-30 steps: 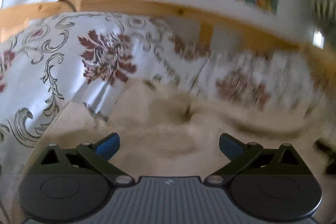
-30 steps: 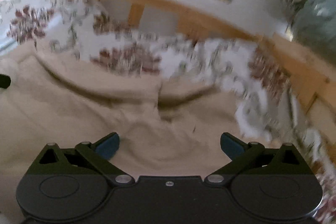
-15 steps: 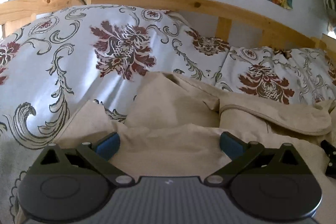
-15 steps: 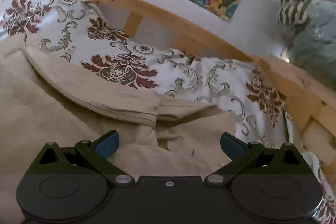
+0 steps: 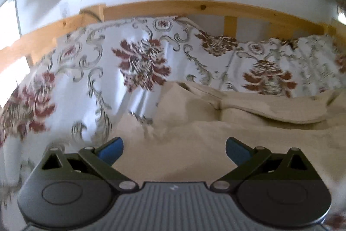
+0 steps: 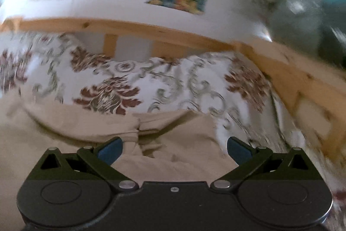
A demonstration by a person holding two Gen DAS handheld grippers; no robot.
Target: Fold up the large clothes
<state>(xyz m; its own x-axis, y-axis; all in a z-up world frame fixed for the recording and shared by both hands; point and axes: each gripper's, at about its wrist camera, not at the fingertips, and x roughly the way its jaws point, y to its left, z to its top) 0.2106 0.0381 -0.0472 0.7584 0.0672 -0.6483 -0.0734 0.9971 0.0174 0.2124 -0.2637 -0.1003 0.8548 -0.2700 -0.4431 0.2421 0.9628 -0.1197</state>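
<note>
Roughly where we stand: early on, we judge; the beige garment [image 5: 194,144] lies spread over the bed [image 5: 71,79] in loose layers, with no tidy folded stack in sight.
Garment position: it sits on the floral bedcover, in front of the patterned pillows [image 5: 142,64] and the wooden headboard [image 5: 194,8], directly ahead of both tools.
Done so far: one long flap [image 6: 86,122] lies across the upper part of the cloth; whether it is a deliberate fold we cannot tell.
Left to do: we reckon the edges need gathering, folding over and squaring.
Left tool [image 5: 174,147]: fingers wide apart, nothing between them, over the cloth.
Right tool [image 6: 174,147]: likewise spread, gripping nothing, near a bunched seam [image 6: 136,133].
Hard to read: both views are smeared by motion; the garment's near edge is hidden behind the tool bodies, and its type and full outline are cut off.
</note>
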